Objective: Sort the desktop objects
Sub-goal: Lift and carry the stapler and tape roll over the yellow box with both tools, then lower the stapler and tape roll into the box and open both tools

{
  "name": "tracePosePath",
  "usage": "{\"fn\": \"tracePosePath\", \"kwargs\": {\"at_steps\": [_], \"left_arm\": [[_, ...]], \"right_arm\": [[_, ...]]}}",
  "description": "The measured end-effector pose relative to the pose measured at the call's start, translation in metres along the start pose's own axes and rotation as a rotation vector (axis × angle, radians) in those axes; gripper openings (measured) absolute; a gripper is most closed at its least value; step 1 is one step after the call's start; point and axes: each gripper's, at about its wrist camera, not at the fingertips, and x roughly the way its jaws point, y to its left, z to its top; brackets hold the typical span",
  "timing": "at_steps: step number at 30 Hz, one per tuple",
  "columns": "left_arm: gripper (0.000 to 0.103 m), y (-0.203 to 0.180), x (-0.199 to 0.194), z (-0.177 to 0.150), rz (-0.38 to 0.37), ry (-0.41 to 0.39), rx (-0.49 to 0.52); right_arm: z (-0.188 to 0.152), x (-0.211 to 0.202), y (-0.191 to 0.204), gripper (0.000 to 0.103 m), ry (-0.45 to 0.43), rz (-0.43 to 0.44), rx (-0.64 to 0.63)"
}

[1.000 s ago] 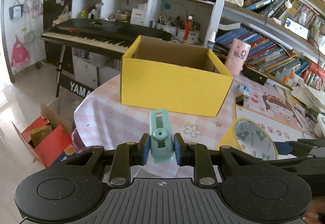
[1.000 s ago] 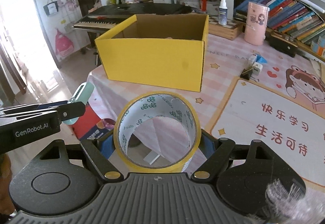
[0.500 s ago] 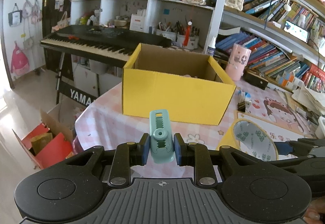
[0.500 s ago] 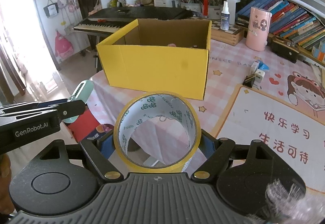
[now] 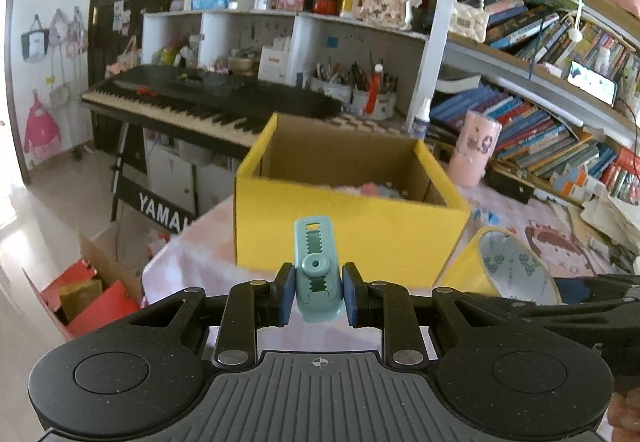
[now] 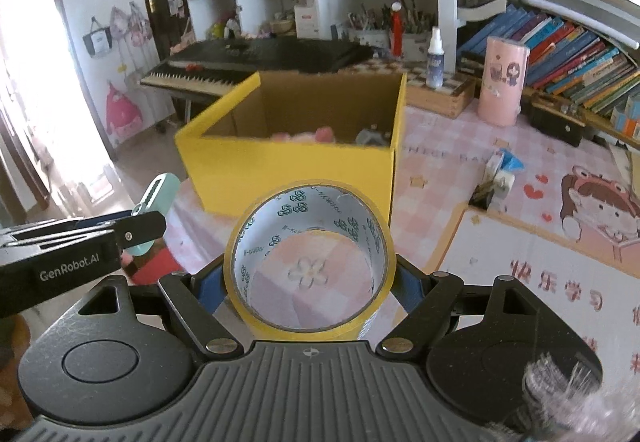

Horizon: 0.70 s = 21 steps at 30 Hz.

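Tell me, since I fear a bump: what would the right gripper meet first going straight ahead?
Probably the near wall of the yellow box, dead ahead of the right gripper and its tape roll; depth is unclear.

Bright daylight, left glare, fisheye blur

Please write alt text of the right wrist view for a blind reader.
The right claw holds a yellow tape roll before an open yellow box on a pink checked table. At left, the other claw grips a teal clip.
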Motion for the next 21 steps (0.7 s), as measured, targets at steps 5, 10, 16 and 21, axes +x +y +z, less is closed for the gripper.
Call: {"fn": "tracePosePath", "kwargs": {"at_steps": [5, 10, 16, 21], "left_arm": [[0.023, -0.006, 0.012, 0.022, 0.011, -0.055, 0.015], [0.023, -0.012, 0.032, 0.039, 0.024, -0.079, 0.018], [0.023, -0.018, 0.061, 0.057, 0.048, -0.096, 0.016], [0.023, -0.019, 0.092, 0.069, 0.075, -0.073, 0.012]], "right_arm": [[0.028, 0.004, -0.009, 0.080, -0.052, 0.014, 0.001], [0.057, 0.015, -0.019, 0.080, -0.090, 0.035, -0.017], [0.091, 0.037, -0.033, 0.080, -0.119, 0.057, -0.052], [0.115, 0.058, -0.045, 0.080, -0.132, 0.075, -0.066]]}}
